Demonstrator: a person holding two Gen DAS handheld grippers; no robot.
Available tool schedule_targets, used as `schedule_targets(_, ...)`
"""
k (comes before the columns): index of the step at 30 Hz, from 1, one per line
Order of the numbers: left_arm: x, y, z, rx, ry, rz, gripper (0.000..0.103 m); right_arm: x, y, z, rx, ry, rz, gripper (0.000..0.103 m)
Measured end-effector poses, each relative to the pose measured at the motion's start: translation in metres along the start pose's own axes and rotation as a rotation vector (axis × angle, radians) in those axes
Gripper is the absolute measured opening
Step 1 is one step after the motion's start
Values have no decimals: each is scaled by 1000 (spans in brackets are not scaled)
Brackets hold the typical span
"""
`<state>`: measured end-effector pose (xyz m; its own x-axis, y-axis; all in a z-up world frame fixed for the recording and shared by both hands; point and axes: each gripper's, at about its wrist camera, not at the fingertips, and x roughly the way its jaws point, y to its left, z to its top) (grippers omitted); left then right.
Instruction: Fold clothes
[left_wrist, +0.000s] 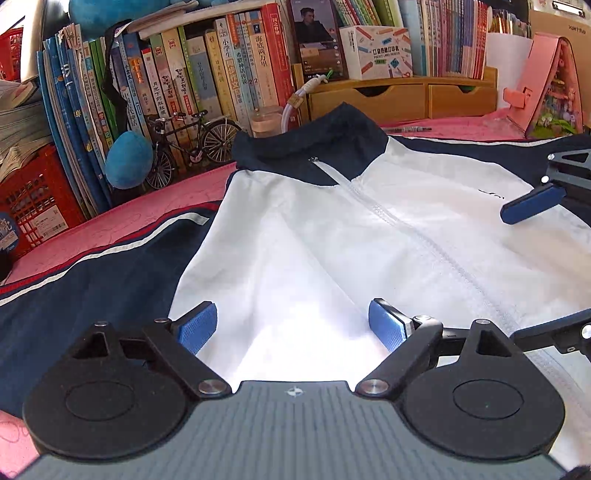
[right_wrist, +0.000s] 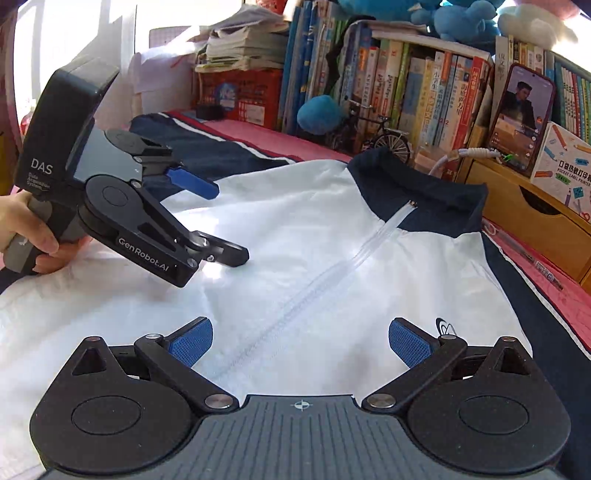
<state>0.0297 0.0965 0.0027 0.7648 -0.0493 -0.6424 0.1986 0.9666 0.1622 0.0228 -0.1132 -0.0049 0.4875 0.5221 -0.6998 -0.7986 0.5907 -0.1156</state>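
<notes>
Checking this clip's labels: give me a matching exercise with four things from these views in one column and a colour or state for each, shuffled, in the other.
Things:
1. jacket collar
2. jacket chest panel
3. left gripper
4. table cover

Descriptions:
A. pink
B. white
C. open, nothing between its fingers
D. navy

Pairs: 1-D, 2-B, 3-C, 4-A
</notes>
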Motion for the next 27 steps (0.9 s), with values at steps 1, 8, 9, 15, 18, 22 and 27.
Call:
schedule_targets(1, -1, 5, -3, -4, 4, 18, 100, -3, -2, -7, 5, 16, -5, 103)
schedule_targets(8, -20, 44, -26, -54, 30, 131, 103, -40, -72, -65, 253, 74, -91, 103)
schedule_targets(9, -24, 48, -29, -63, 36, 152, 103, -49, -77, -71, 269, 90, -132, 103)
schedule_targets(15, -73, 34, -35, -20, -26, 34, 101, -104, -52, -93, 148, 47, -195, 103)
schedule_targets(18, -105, 6, -36, 63, -96, -140, 102, -126, 2, -87, -88, -25, -91, 103)
schedule_targets(22, -151, -36, -53, 241, -172, -359, 103, -139, 75, -81, -350, 3, 72, 103)
schedule_targets(27, -168, -88, -87, 486, -165, -487, 103, -134, 137, -87, -513, -11, 227, 103)
